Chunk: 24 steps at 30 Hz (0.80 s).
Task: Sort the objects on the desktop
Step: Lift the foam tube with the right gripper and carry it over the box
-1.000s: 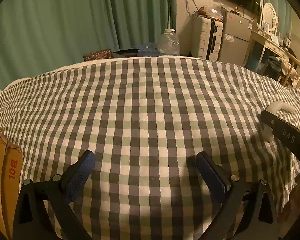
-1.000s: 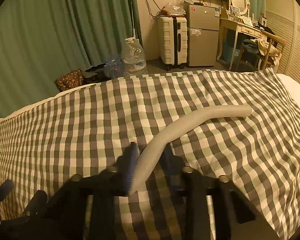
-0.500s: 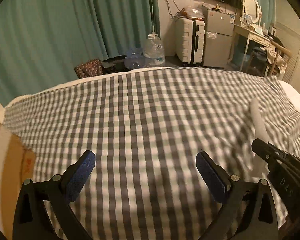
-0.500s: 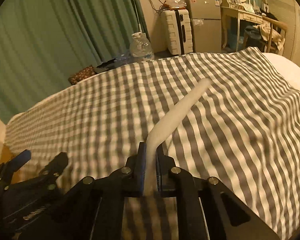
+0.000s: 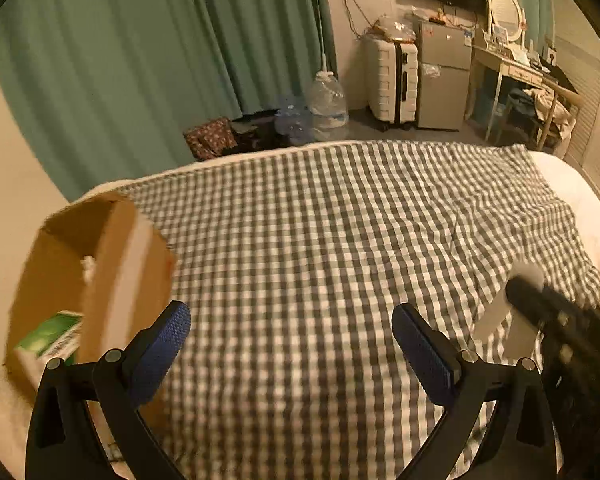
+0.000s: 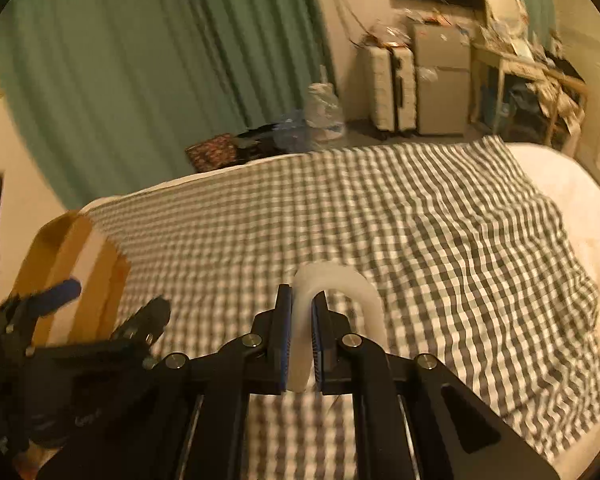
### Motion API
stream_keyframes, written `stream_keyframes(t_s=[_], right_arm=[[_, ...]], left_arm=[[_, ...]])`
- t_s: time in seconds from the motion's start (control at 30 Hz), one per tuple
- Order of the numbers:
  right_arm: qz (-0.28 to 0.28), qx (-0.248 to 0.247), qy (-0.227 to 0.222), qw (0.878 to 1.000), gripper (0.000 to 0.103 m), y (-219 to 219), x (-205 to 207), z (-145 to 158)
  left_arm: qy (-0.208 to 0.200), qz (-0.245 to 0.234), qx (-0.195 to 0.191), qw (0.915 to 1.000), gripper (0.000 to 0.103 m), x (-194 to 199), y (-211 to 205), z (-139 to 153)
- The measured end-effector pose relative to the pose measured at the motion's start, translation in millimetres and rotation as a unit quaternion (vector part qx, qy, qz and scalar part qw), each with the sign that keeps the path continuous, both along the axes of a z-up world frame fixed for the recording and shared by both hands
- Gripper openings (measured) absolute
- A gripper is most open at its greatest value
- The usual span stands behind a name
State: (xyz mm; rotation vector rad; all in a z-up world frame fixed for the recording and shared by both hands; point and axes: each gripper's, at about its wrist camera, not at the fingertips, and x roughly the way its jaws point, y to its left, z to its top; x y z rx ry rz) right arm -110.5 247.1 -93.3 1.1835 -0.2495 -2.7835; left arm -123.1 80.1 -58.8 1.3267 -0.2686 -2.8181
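The right gripper point(image 6: 300, 340) is clamped on one end of a white foam tube point(image 6: 340, 284), which is up off the bed and arches out of the pads, then droops over to the right. That bend tells me plenty: the tube looks soft and very light, limp enough to sag under its own weight, and the pads seem to squash it flat where they bite. I'd guess it won't slip, since foam grips well, but the free end will likely swing about and could catch on the rim of the cardboard box point(image 5: 96, 264) at the near left of the checked bedspread point(image 5: 340, 240). A hold nearer the middle would tame that flop; held by the end, it would go in best trailing end first or lowered slowly.

The left gripper point(image 5: 292, 344) hangs with its jaws wide apart and nothing between them, near the box. Inside the box I can make out a green-and-white packet point(image 5: 52, 336).
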Motion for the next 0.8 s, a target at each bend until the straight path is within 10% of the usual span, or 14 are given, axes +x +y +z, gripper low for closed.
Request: stream_keyframes(t_s=[0.8], right_arm=[[0.182, 0.032, 0.153, 0.971, 0.008, -216, 83, 179]], left_arm=[[0.093, 0.112, -0.016, 0.9892, 0.103, 65, -224, 152]])
